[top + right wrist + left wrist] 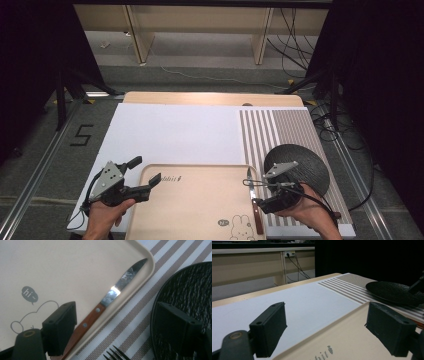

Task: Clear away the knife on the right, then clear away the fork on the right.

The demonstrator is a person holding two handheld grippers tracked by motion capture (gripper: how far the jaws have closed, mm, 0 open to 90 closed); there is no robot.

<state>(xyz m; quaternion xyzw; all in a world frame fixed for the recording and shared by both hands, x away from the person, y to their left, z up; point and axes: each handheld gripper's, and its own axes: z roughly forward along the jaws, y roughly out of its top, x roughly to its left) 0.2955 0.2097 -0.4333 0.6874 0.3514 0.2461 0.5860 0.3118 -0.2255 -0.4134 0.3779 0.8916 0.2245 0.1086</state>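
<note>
Apparently the work in hand is a place setting, and the knife is the thing of the moment. It lies inside the beige tray, along the right rim, its tip pointing away from the person. The right gripper hangs just over the knife with its jaws wide apart and nothing between them; the pads do not touch the handle. I judge that the knife was put there so it sits beside the plate, as cutlery normally does.

The left gripper is at the tray's left edge, jaws also wide and empty, over the white sheet and the tray corner, perhaps waiting its turn.

The knife has a reddish wooden handle with two metal rivets and a short, shiny, pointed blade. The tray is smooth with a raised rounded rim and a printed rabbit drawing. The plate is round, black and rough in texture, and it rests on a woven mat with brown and white stripes. A dark fork lies on the mat between tray and plate.
</note>
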